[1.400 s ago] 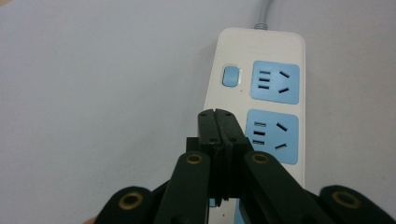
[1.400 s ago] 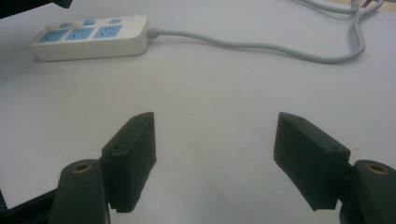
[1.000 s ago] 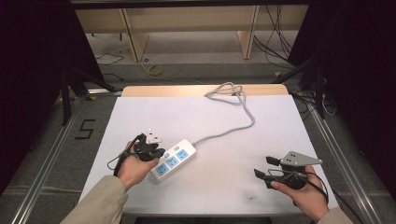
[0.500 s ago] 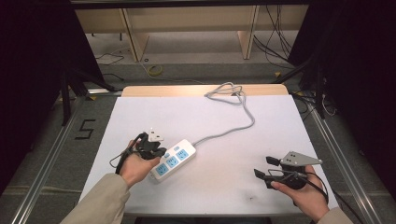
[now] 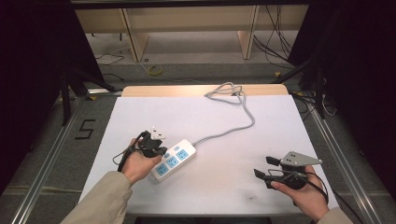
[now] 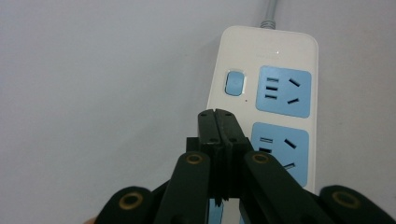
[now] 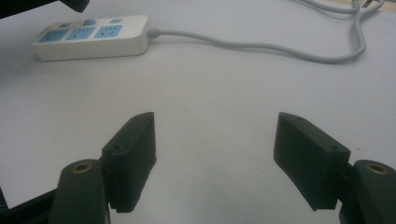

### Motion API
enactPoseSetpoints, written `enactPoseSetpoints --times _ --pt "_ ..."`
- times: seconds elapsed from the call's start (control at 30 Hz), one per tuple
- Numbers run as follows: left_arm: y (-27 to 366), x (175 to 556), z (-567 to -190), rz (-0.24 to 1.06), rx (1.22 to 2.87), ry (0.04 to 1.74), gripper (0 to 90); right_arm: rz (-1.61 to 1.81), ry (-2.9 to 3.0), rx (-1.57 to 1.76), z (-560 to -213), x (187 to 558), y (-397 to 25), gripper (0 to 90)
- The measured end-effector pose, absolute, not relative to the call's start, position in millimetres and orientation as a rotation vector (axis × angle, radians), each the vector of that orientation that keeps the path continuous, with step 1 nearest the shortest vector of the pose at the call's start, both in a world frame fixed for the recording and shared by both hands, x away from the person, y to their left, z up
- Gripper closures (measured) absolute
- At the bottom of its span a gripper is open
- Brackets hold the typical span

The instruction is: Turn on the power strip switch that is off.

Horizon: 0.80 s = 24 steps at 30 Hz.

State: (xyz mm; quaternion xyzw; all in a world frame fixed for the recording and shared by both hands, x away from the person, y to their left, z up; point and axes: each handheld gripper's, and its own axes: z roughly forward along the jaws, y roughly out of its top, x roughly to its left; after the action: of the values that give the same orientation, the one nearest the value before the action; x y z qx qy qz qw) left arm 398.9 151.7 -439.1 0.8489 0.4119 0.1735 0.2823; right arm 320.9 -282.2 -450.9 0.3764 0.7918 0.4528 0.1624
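Where the person's own left side begins, entries run rightward across the table.

Left hand point(image 5: 135, 163): comes in from the bottom edge in a beige sleeve, near the table's front-left.
Left gripper point(image 5: 152, 145): black, 2 jaws pressed flat together with nothing between them; in the left gripper view point(image 6: 217, 122) the tips sit over the strip's left edge, beside the middle outlet. Contact with the strip cannot be told.
Power strip point(image 5: 173, 159): white rectangular plastic strip with 3 light-blue outlets and small blue switches, lying flat and angled on the table, just right of the left gripper; in the left gripper view point(image 6: 280, 84) 1 switch sits beside the far outlet.
Cable point(image 5: 236, 123): grey, round, leaving the strip's far end, curving across the table to a loose coil at the far edge.
Table point(image 5: 280, 121): white matte top with a pale wooden strip along the far edge.
Right gripper point(image 5: 268, 169): black with a grey 3-cornered plate, held in the right hand point(image 5: 303, 196) at front-right, well apart from the strip; jaws spread wide over bare table in the right gripper view point(image 7: 215, 154).
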Motion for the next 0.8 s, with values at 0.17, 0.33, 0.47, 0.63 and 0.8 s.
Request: enactPoseSetpoints --times 0.17,0.33,0.47,0.63,0.8 --pt "150.5 400.7 -439.2 0.461 2.28 1.106 89.9 1.292 2.261 1.069 -451.0 321.1 -282.3 30.1" --pt "148.5 402.2 -440.1 0.452 2.295 1.098 89.9 1.29 2.261 1.072 -451.2 321.1 -282.3 30.1" --pt "146.3 403.9 -441.1 0.451 2.301 1.095 89.9 1.291 2.261 1.072 -451.1 321.0 -282.3 30.1" --pt "144.5 406.2 -442.0 0.449 2.312 1.095 89.9 1.291 2.26 1.074 -451.2 321.0 -282.4 30.1" --pt "142.7 407.4 -443.1 0.445 2.316 1.099 89.9 1.292 2.26 1.073 -451.0 320.9 -282.4 30.1"
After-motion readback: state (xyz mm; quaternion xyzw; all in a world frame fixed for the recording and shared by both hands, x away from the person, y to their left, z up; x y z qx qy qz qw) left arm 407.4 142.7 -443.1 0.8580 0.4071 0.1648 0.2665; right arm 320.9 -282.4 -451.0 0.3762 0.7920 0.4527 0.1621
